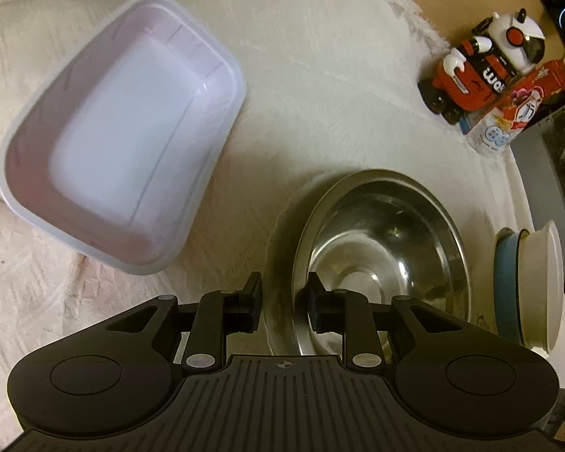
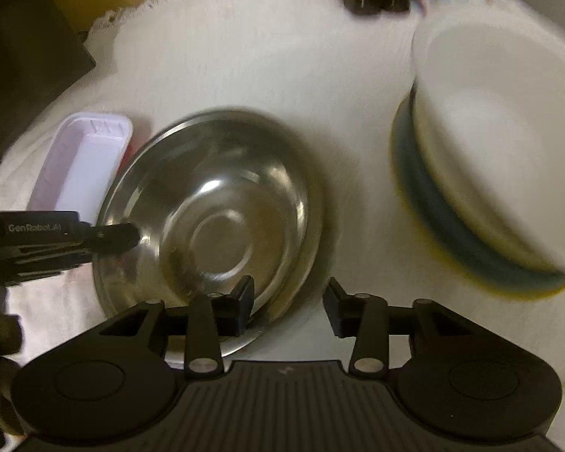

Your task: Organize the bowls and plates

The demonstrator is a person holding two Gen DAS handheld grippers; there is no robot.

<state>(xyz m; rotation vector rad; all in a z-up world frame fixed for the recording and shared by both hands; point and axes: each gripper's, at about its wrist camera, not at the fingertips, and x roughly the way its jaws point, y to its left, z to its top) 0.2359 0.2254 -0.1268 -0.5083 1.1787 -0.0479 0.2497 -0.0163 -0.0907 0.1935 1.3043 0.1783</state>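
1. The steel bowl (image 1: 380,252) sits on the white cloth (image 1: 301,75), with the plastic tub (image 1: 120,135) off to its left.
2. The left gripper (image 1: 284,301) straddles the bowl's left rim, jaws slightly apart, not squeezing.
3. The right gripper (image 2: 288,307) straddles the near-right rim, jaws apart too.
4. A white bowl (image 2: 497,128) is stacked on a blue plate (image 2: 425,203) to the right.

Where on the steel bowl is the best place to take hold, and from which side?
Grip the thin flared rim of the steel bowl, from above, one finger inside and one outside. The bowl sits upright and its wall is too wide to span. The left tongs already straddle the near rim this way.
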